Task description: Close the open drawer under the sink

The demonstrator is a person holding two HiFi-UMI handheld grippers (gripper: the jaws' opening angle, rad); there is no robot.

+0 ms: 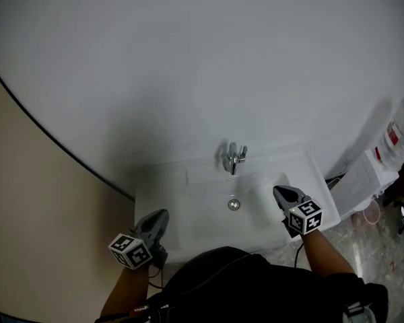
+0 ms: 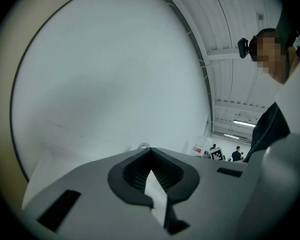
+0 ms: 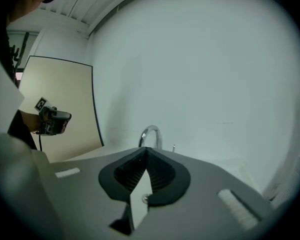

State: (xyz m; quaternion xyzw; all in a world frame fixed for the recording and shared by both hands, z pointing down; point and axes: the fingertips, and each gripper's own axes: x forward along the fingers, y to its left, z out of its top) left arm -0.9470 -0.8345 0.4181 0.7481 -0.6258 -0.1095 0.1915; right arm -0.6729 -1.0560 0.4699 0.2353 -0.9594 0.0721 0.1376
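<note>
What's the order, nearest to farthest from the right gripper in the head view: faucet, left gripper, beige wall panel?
1. Faucet, up and left of the right gripper.
2. Left gripper, farther left, lower in the view.
3. Beige wall panel, far left.

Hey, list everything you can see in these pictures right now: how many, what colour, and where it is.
sink: one, white, against the wall, lower middle of the head view
faucet: one, chrome, at the sink's back edge
drain: one, metal, middle of the basin
wall: one, white, behind the sink
panel: one, beige with a dark edge, left of the sink
white unit: one, with a red label, right of the sink; kind unclear
floor: pale, marbled, lower right
top: one, black, on the person, bottom edge
left gripper: one, grey, jaws together, empty, by the sink's left front corner
right gripper: one, grey, jaws together, empty, by the sink's right side
</note>
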